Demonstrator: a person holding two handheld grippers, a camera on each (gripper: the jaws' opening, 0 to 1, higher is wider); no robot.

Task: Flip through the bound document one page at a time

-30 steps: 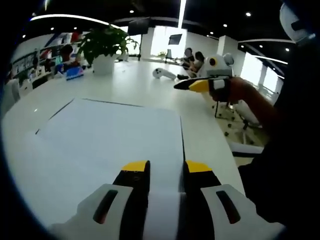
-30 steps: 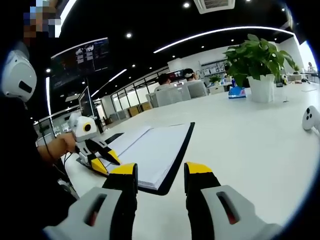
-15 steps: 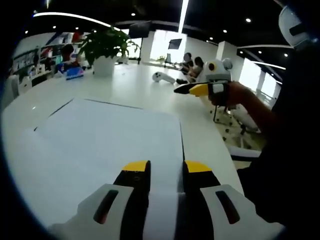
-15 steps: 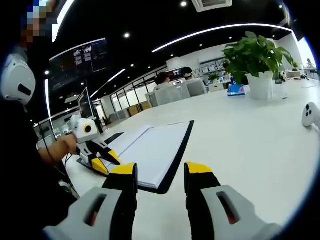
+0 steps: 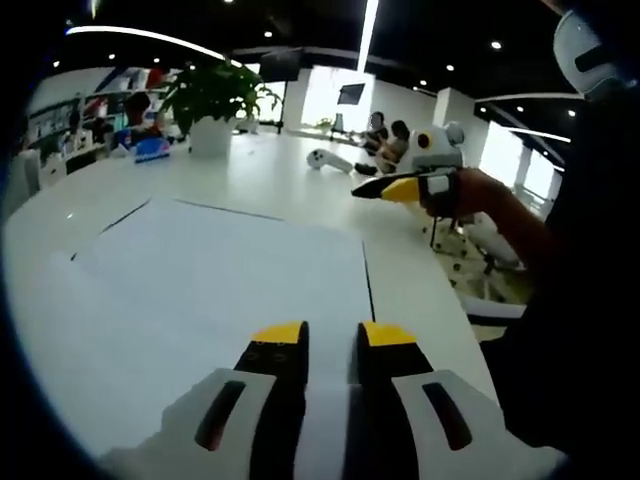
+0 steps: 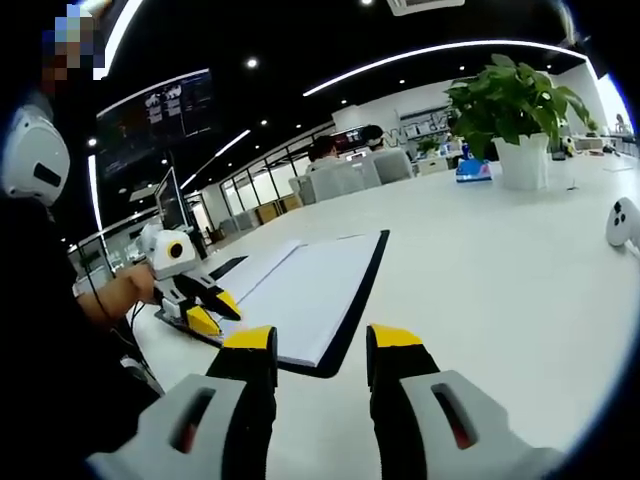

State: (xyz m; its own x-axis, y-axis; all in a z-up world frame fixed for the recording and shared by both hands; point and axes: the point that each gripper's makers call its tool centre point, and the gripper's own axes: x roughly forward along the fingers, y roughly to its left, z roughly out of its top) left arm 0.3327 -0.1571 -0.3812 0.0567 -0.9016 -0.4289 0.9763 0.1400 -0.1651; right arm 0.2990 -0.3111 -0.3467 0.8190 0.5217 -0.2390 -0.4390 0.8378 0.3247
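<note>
Pinching a page at the near edge of the bound document point(image 5: 230, 270), our left gripper point(image 5: 331, 335); right gripper point(image 6: 320, 340) spread above the desk point(image 6: 500, 260).

On the one white counter point(image 6: 520, 260): one bound document point(image 6: 300, 300) lying open, one potted plant point(image 6: 517, 125) in a white pot, one white controller point(image 6: 625, 220), one small blue object point(image 6: 472, 170) beside the pot. Two grippers in all, a left gripper point(image 5: 322, 335) and a right gripper point(image 6: 312, 340), each with two yellow-tipped jaws. Further back, two seated people point(image 5: 385, 135) in the left gripper view, two more seated figures point(image 6: 345, 160) in the right gripper view, exact count of chairs too small to tell.
</note>
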